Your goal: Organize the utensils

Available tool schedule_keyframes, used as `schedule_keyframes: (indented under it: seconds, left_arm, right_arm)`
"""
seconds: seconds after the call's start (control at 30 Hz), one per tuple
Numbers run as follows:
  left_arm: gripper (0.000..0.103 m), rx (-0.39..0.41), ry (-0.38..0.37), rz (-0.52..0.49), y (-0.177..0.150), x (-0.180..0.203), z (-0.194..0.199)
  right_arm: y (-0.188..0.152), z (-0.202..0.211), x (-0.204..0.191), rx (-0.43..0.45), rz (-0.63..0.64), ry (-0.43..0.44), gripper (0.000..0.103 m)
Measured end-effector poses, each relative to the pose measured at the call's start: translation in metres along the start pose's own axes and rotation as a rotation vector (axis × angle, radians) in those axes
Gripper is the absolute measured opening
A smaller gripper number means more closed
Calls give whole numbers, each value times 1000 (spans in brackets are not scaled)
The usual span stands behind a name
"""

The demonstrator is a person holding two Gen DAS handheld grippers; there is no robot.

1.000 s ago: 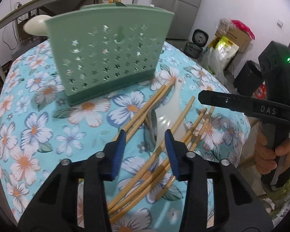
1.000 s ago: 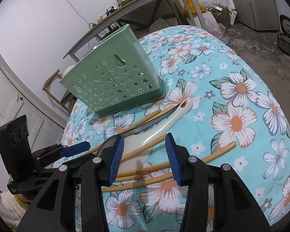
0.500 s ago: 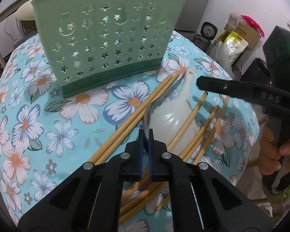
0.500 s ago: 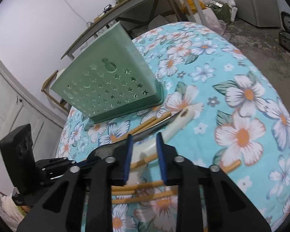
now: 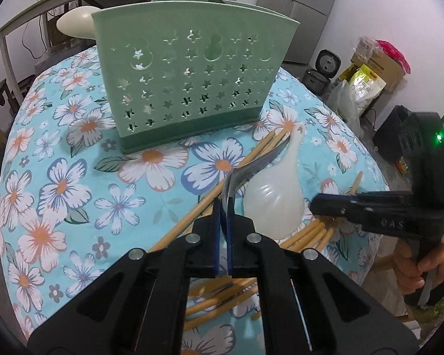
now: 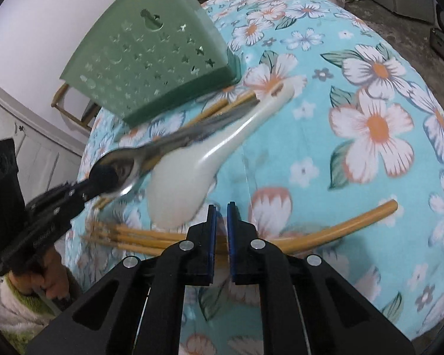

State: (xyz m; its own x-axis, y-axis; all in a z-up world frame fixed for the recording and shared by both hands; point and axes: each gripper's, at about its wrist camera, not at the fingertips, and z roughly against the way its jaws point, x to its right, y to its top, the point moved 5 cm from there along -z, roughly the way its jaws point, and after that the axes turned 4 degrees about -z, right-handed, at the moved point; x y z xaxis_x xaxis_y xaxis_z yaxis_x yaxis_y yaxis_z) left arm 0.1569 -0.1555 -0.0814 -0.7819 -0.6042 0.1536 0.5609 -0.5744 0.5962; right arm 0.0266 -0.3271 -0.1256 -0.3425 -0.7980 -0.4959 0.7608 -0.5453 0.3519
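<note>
left wrist view: left tool [image 5: 224, 207] tight on metal spoon [image 5: 251, 165]

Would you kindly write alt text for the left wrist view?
The left gripper is shut on a metal spoon's bowel edge above a white ladle and bamboo chopsticks, before a green holder.

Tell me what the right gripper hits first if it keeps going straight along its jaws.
Most likely the bamboo chopsticks lying across the tablecloth just past the right gripper; the white spoon sits slightly left of that line. Depth is hard to judge here.
</note>
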Motion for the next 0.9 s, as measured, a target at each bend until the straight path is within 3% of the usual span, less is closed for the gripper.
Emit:
schedule_keyframes:
  seconds: [0.2,0.37,0.43,0.6,0.9]
  left_arm:
    - [2,6,0,7,-3,-2,3]
    - [2,10,-1,20,-3,-6,4]
    - [2,12,-3,24,-3,-7,3]
    - [2,15,-5,27,-3,-8,4]
    - [2,17,-8,34,-3,-10,3]
  right_arm:
    - [6,7,-16,30,65,-1,11]
    - [10,-5,-15,-5,-28,88,24]
    - [10,-11,-13,-20,-78,123,35]
    - [6,-13,-22,-61,-96,140,47]
    - [6,-27,-39,-72,-145,214,48]
